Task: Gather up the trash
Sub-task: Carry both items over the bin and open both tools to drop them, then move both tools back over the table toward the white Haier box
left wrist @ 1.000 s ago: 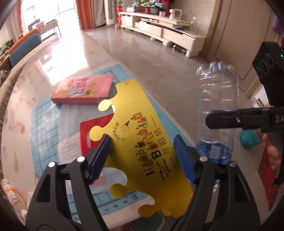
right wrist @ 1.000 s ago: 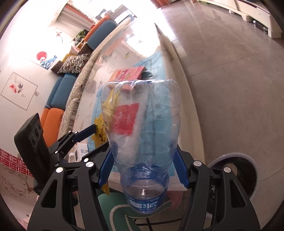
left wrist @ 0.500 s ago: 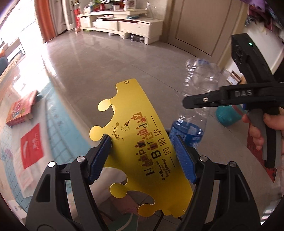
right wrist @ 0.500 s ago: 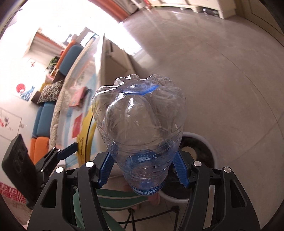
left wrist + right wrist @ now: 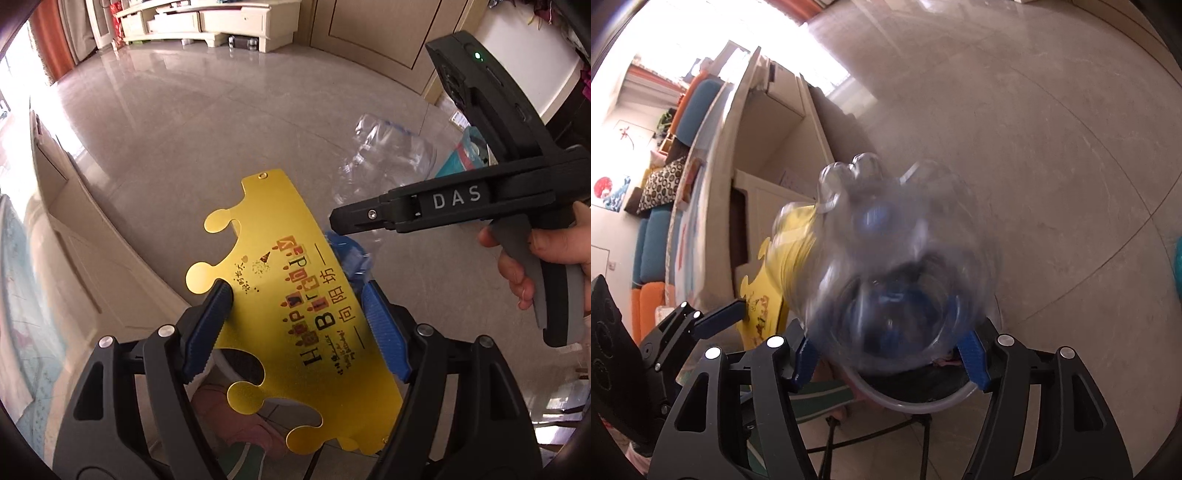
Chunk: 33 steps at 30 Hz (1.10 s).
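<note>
1. Both hands are swinging away from the bench with its book and papers, which filled the left view a second ago, and are now tilting down over a round bin (image 5: 916,400) on the floor (image 5: 184,129).
2. Left tongs (image 5: 295,325) are opening around the gold paper crown (image 5: 291,295); its left edge is touching the left pad, while the right pad looks just clear of it, so the crown may be slipping free.
3. Right tongs (image 5: 886,350) are opening too, with the clear plastic bottle (image 5: 894,258) between the pads; the bottle is blurring, which suggests it is dropping out, though whether the pads are pressing it I cannot tell for sure.
4. From the left view, the right tongs are hanging to the right, gripped by a hand (image 5: 535,258), with the bottle (image 5: 384,162) beyond them.
5. Bin rim is showing just under both pieces of trash, near the cameras.
6. By my reading, carrying is finished and release is under way; neither piece is lying inside the bin yet.
7. Whatever trash is left on the bench is out of sight now, so the remaining count is unknown.
</note>
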{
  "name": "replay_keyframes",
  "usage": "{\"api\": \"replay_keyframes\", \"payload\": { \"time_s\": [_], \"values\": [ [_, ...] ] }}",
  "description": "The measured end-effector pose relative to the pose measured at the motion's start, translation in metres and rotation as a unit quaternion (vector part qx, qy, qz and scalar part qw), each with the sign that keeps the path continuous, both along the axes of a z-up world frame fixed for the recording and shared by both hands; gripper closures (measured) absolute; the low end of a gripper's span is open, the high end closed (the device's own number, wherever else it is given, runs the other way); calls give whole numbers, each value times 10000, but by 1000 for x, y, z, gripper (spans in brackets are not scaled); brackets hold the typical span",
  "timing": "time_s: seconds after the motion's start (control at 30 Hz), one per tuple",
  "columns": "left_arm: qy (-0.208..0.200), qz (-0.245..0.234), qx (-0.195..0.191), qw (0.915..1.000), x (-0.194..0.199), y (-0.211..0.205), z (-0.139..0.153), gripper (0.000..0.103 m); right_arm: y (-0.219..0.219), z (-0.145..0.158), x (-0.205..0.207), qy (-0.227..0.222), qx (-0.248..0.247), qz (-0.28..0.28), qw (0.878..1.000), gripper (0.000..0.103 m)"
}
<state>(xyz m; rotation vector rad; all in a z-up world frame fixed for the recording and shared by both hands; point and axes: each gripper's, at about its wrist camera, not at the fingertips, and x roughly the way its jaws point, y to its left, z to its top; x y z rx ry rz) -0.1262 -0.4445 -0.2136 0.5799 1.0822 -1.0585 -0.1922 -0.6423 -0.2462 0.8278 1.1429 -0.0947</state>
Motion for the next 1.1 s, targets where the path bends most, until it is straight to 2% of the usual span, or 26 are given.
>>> {"api": "replay_keyframes", "payload": {
  "time_s": [0.07, 0.17, 0.27, 0.47, 0.53, 0.6, 0.7, 0.8, 0.9, 1.1],
  "values": [
    [-68, -40, 110, 9999, 0, -2, -8, 18, -1, -9, -1, 95, 38, -9, 9999, 27],
    [-217, -136, 290, 9993, -3, -2, -19, 14, -8, -19, -4, 172, 74, -32, 9998, 26],
    [-119, -98, 288, 9995, -2, 1, -23, 14, -9, -21, -4, 173, 96, -47, 9998, 26],
    [-125, -130, -74, 9998, -4, 18, 6, 14, -11, -6, -5, -42, 107, -74, 9999, 26],
    [-159, -93, -275, 9995, 0, 27, 24, 14, -9, 9, -3, -206, 105, -69, 9997, 22],
    [-266, 8, -501, 9984, 8, 38, 44, 9, -4, 26, 1, -400, 78, -9, 9992, 20],
    [-452, 254, -788, 9955, 26, 66, 74, 7, 10, 57, 13, -707, -5, 235, 9972, 18],
    [-599, 597, -878, 9925, 53, 103, 96, 7, 36, 84, 33, -994, -8, 601, 9932, 15],
    [-729, 1047, -880, 9879, 80, 146, 110, 7, 68, 103, 59, -1219, 114, 1023, 9872, 14],
    [-879, 1952, -657, 9746, 121, 246, 125, 7, 141, 120, 114, -1289, 230, 1767, 9755, 14]
  ]
}}
